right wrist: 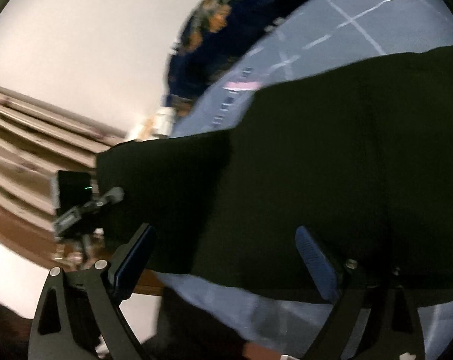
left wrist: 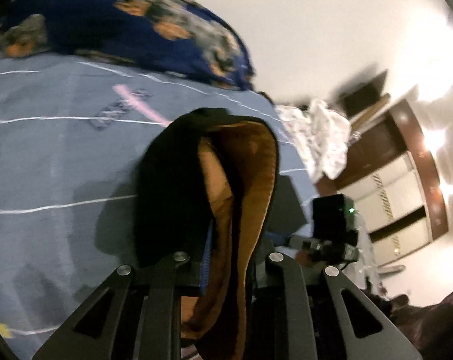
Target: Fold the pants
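Here the left claw (left wrist: 226, 258) is closed down on a bunched fold of the black pants (left wrist: 172, 186), with the cloth pinched between its two blue-padded fingers (left wrist: 208, 258). The gathered fabric rises in a hump right in front of the left wrist camera, and its brown-orange inner lining (left wrist: 253, 180) shows where the fold gapes. Behind the hump lies a bed covered by a light blue bedsheet (left wrist: 52, 156) crossed by thin white lines, with a pink stripe (left wrist: 142, 105) printed on it. At the far end of the bed sits a dark navy blanket with orange and grey patches (left wrist: 112, 21). To the right, past the edge of the bed, a crumpled white cloth (left wrist: 319, 138) lies heaped near a dark wooden door frame (left wrist: 421, 165). The right claw's black body with a small green light (left wrist: 331, 216) appears just beside the pants.

From the right wrist view, the right claw (right wrist: 226, 258) stands wide open, its blue-padded fingers (right wrist: 316, 258) well apart and pressing on nothing. The pants (right wrist: 316, 165) spread as a broad, flat black panel across the bedsheet (right wrist: 286, 309) just ahead of and between the open fingers; whether the pads touch the cloth cannot be told. The navy blanket (right wrist: 196, 60) curves along the far side, and the left claw's body with a green light (right wrist: 73, 189) shows at the left edge of the pants.
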